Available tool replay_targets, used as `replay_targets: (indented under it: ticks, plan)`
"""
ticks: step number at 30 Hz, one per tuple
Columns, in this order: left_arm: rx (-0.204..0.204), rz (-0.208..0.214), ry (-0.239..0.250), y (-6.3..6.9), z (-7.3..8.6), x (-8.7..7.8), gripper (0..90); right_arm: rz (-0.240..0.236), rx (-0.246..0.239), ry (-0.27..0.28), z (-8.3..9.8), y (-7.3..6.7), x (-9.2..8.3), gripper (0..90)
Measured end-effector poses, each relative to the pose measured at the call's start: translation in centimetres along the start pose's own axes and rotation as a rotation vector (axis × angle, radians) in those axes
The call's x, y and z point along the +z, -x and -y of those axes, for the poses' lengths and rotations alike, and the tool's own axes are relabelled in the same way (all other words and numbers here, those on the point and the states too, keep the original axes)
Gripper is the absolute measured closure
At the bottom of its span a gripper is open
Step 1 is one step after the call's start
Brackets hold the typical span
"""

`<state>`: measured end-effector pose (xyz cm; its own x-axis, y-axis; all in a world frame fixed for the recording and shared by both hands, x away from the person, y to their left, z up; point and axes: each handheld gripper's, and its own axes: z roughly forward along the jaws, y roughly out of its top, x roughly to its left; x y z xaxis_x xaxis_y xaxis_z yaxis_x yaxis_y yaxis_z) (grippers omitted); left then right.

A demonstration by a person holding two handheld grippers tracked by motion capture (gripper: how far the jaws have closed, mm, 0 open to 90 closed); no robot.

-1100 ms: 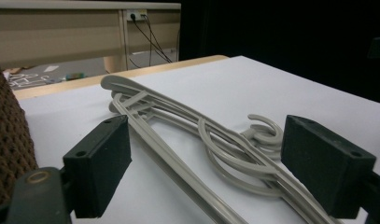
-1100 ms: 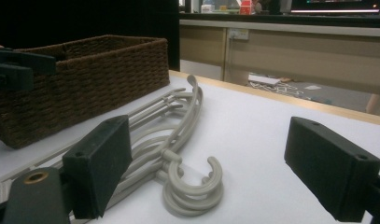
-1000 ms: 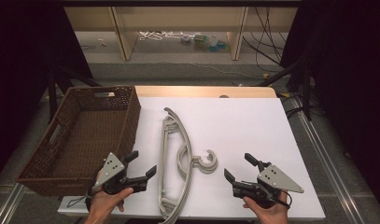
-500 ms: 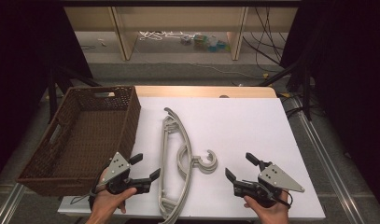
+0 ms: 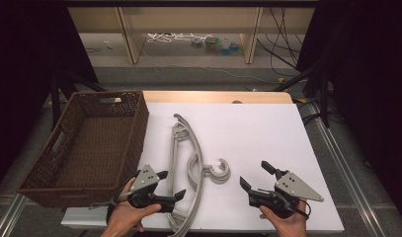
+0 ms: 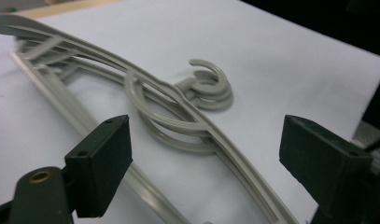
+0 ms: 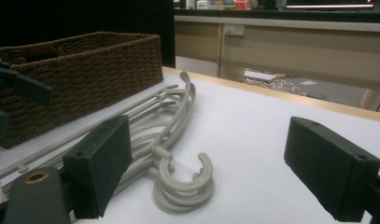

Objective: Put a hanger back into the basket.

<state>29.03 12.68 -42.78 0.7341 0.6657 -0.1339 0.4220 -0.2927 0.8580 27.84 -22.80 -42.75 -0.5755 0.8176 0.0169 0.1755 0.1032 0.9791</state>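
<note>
A stack of grey plastic hangers [image 5: 188, 160] lies on the white table top [image 5: 260, 131], long side running front to back, hooks [image 5: 220, 172] curling right. My left gripper [image 5: 171, 185] is open at the stack's near end, its jaws just left of the curved bar and not touching it. In the left gripper view the hangers [image 6: 178, 116] run between the two spread jaws of that gripper [image 6: 206, 158]. My right gripper [image 5: 255, 176] is open to the right of the hooks, holding nothing. The right gripper view has the hooks [image 7: 185, 186] lying ahead of the gripper [image 7: 206, 172].
A brown wicker basket [image 5: 140, 126] stands at the table's left side, close to the hangers; it rises behind them as the basket [image 7: 85, 70] in the right gripper view. Beyond the table's far edge are shelves and cables on the floor [image 5: 188, 39].
My left gripper has moved right, closer to the near end of the hangers. The right gripper has hardly moved. The hangers lie as before.
</note>
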Motion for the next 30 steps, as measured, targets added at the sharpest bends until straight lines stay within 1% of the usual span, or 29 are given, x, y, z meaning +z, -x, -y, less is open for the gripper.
replay_targets:
  ticks: [1, 2, 4, 5, 6, 7, 9, 10, 11, 12, 14, 15, 16, 17, 19, 20, 21, 22, 23, 24, 25, 26, 27, 28, 29, 30]
  plan:
    - [0.013, 0.004, -0.015, 0.3, -0.2, 0.3, 16.3, 0.000, 0.000, 0.000, 0.0, 0.0, 0.0, 15.9]
    - [0.024, 0.008, -0.030, 0.6, -0.3, 0.7, 17.1, -0.003, -0.011, 0.007, 0.0, 0.1, 0.1, 15.9]
    - [0.042, 0.028, -0.076, 1.2, -0.5, 1.5, 18.7, -0.007, -0.011, 0.005, -0.1, 0.2, 0.0, 15.9]
    - [0.070, 0.049, -0.124, 1.3, -0.7, 1.9, 19.4, -0.010, -0.012, 0.011, 0.0, 0.2, 0.0, 16.0]
    - [0.058, 0.053, -0.158, 1.7, -0.8, 2.4, 19.4, -0.010, -0.012, 0.011, 0.0, 0.2, 0.0, 16.0]
    - [0.061, 0.063, -0.185, 2.0, -0.8, 2.9, 22.9, -0.005, -0.014, -0.009, 0.0, 0.1, -0.1, 16.0]
    - [0.066, 0.066, -0.239, 2.3, -0.8, 3.8, 23.9, -0.010, -0.012, -0.002, 0.0, 0.1, 0.0, 16.0]
    - [0.067, 0.074, -0.267, 2.4, -0.8, 4.3, 24.5, -0.009, -0.011, -0.010, 0.0, 0.1, 0.0, 16.0]
    - [0.079, 0.082, -0.289, 2.4, -0.8, 4.7, 27.0, -0.009, -0.009, -0.006, 0.0, 0.1, 0.0, 16.0]
    - [0.063, 0.080, -0.301, 2.5, -0.8, 5.1, 29.3, -0.010, -0.008, -0.011, 0.0, 0.1, 0.0, 16.0]
    - [0.067, 0.093, -0.322, 2.3, -0.9, 5.6, 30.1, -0.016, -0.008, -0.017, 0.0, 0.1, 0.0, 16.0]
    - [0.075, 0.090, -0.336, 2.2, -1.1, 5.8, 30.8, -0.012, -0.009, -0.015, 0.0, 0.1, 0.0, 16.1]
    - [0.066, 0.085, -0.344, 2.1, -1.2, 6.1, 31.9, -0.015, -0.009, -0.016, 0.0, 0.1, 0.0, 16.1]
    - [0.072, 0.080, -0.362, 1.9, -1.4, 6.2, 33.6, -0.018, -0.009, -0.013, 0.0, 0.1, 0.0, 16.1]
    - [0.049, 0.079, -0.371, 1.6, -1.4, 6.8, 34.8, -0.020, -0.010, -0.007, 0.0, 0.1, 0.1, 16.1]
    - [0.072, 0.084, -0.392, 1.3, -1.6, 7.0, 37.0, -0.025, -0.001, -0.001, 0.0, 0.0, 0.2, 16.1]
    - [0.085, 0.088, -0.439, 0.8, -1.8, 7.4, 38.7, -0.024, -0.009, 0.001, 0.1, 0.1, 0.2, 16.1]
    - [0.085, 0.088, -0.439, 0.8, -1.8, 7.4, 41.9, -0.024, -0.009, 0.001, 0.1, 0.1, 0.2, 16.1]
    - [0.083, 0.091, -0.450, 0.7, -1.7, 7.7, 41.9, -0.023, -0.012, -0.006, 0.1, 0.1, 0.2, 16.1]
    - [0.085, 0.082, -0.461, 0.7, -1.7, 7.9, 43.5, -0.024, -0.009, -0.009, 0.1, 0.1, 0.2, 16.1]
    - [0.098, 0.083, -0.469, 0.7, -1.7, 8.2, 45.5, -0.026, -0.011, -0.017, 0.0, 0.1, 0.1, 16.3]
    - [0.099, 0.082, -0.479, 0.7, -1.7, 8.3, 45.5, -0.026, -0.011, -0.017, 0.0, 0.1, 0.1, 16.3]
    - [0.086, 0.085, -0.481, 0.7, -1.6, 8.5, 45.6, -0.018, -0.011, -0.029, 0.0, 0.1, 0.1, 16.3]
    - [0.080, 0.090, -0.484, 0.7, -1.5, 8.6, 45.7, -0.021, 0.016, -0.049, 0.0, 0.0, 0.0, 16.3]
    - [0.073, 0.089, -0.486, 0.6, -1.5, 8.7, 46.1, -0.017, -0.010, -0.031, 0.1, 0.2, 0.1, 16.3]
    - [0.069, 0.088, -0.490, 0.6, -1.5, 8.8, 47.6, -0.017, -0.009, -0.031, 0.1, 0.2, 0.1, 16.5]
